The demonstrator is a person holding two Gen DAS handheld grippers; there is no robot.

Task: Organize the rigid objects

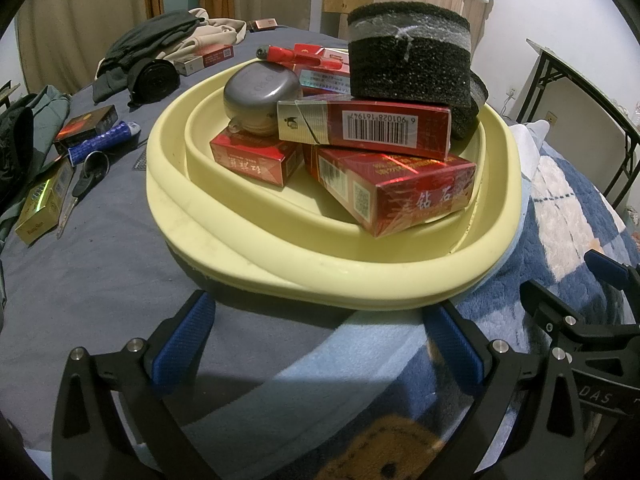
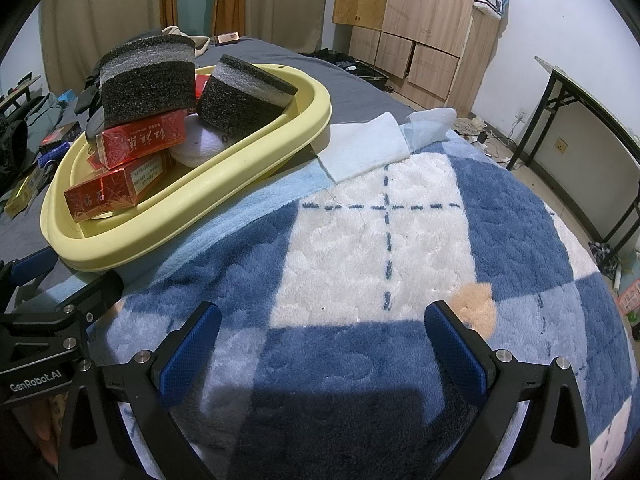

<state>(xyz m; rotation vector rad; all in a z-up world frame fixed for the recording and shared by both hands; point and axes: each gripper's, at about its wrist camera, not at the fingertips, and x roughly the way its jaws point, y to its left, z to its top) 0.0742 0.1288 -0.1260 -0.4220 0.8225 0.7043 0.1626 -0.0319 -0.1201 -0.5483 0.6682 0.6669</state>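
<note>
A pale yellow basin (image 1: 248,248) sits on the bed, also in the right wrist view (image 2: 248,152). It holds several red cigarette boxes (image 1: 364,126), a grey round case (image 1: 260,94), a red tool (image 1: 296,56) and black foam blocks (image 1: 408,64). A second foam block (image 2: 244,88) leans at the basin's far side. My left gripper (image 1: 320,344) is open and empty just before the basin's near rim. My right gripper (image 2: 322,344) is open and empty over the checked blanket, right of the basin.
Left of the basin on the grey sheet lie a gold box (image 1: 40,208), a dark box (image 1: 86,126), a blue-handled tool (image 1: 104,140), keys (image 1: 90,174) and clothes (image 1: 160,44). A blue-white blanket (image 2: 400,240) covers the right. A folding table (image 2: 592,120) and wardrobe (image 2: 412,12) stand beyond.
</note>
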